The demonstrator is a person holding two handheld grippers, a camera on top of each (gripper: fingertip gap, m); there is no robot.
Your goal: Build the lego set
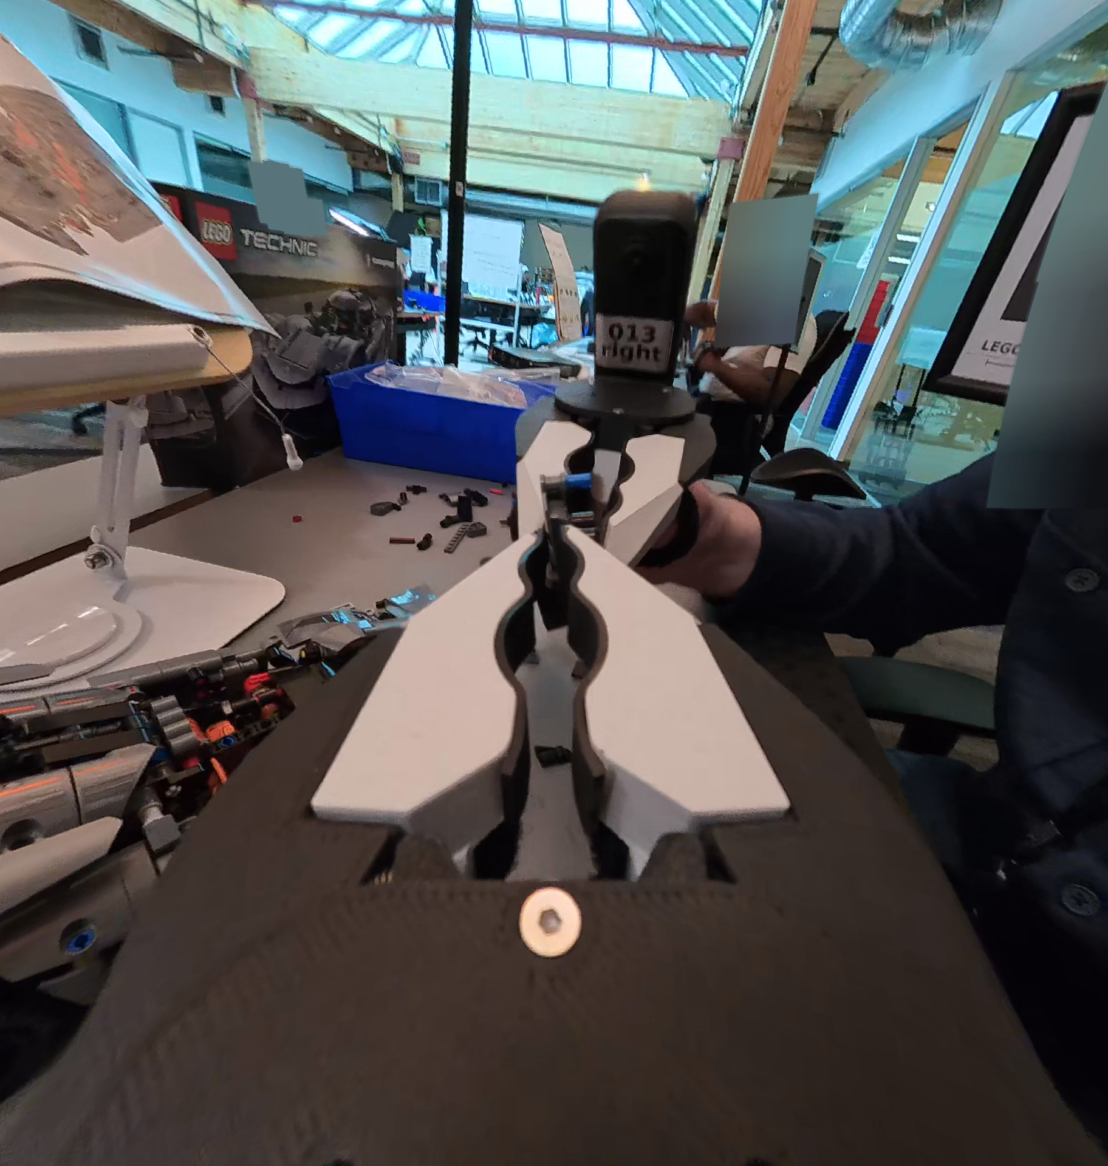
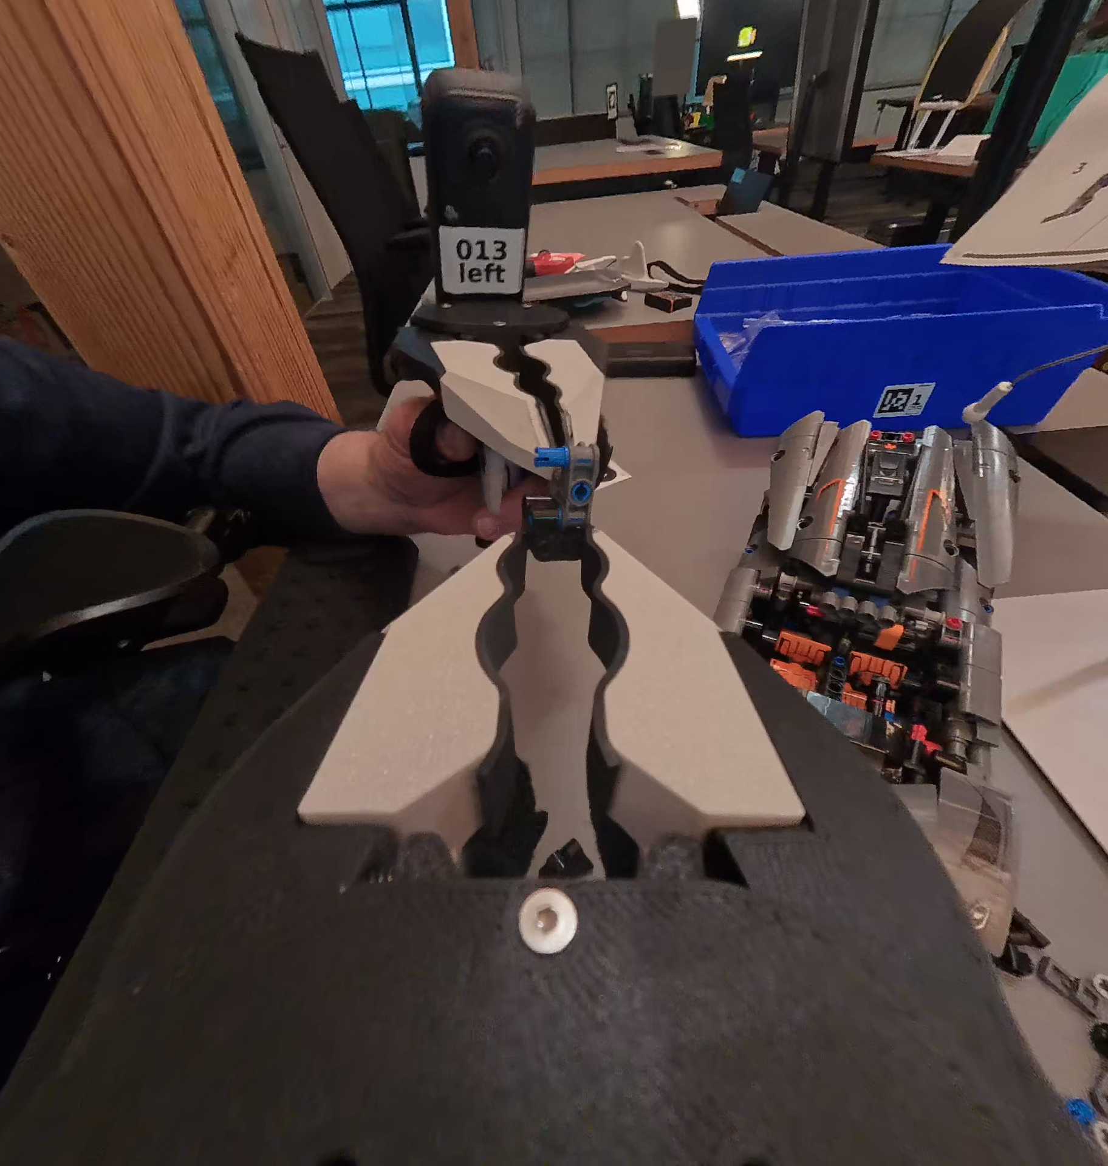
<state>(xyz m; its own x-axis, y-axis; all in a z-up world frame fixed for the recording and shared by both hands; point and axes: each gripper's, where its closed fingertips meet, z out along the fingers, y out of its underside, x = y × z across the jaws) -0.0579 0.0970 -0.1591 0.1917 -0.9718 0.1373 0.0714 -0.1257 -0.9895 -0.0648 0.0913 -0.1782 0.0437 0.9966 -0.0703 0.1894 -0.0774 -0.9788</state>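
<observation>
1. The left gripper and right gripper meet tip to tip in mid-air above the grey table, with one small Technic sub-assembly between them.
2. The right gripper is clamped on the black lower block of the sub-assembly. The left gripper is pinched on its grey upper part; how firm that hold is cannot be judged.
3. The sub-assembly's long axis runs roughly upright, in line with the right gripper's fingers. A blue pin projects sideways from its top, across that axis.
4. Both grippers are in contact with the sub-assembly, so neither is nearer. The likely next action is pressing or aligning parts along the pin's axis.
5. The partly built grey-and-orange car model sits on the table, well apart from the sub-assembly, to the right gripper's right.
6. Loose black pieces lie beyond the sub-assembly, near a blue bin.
</observation>
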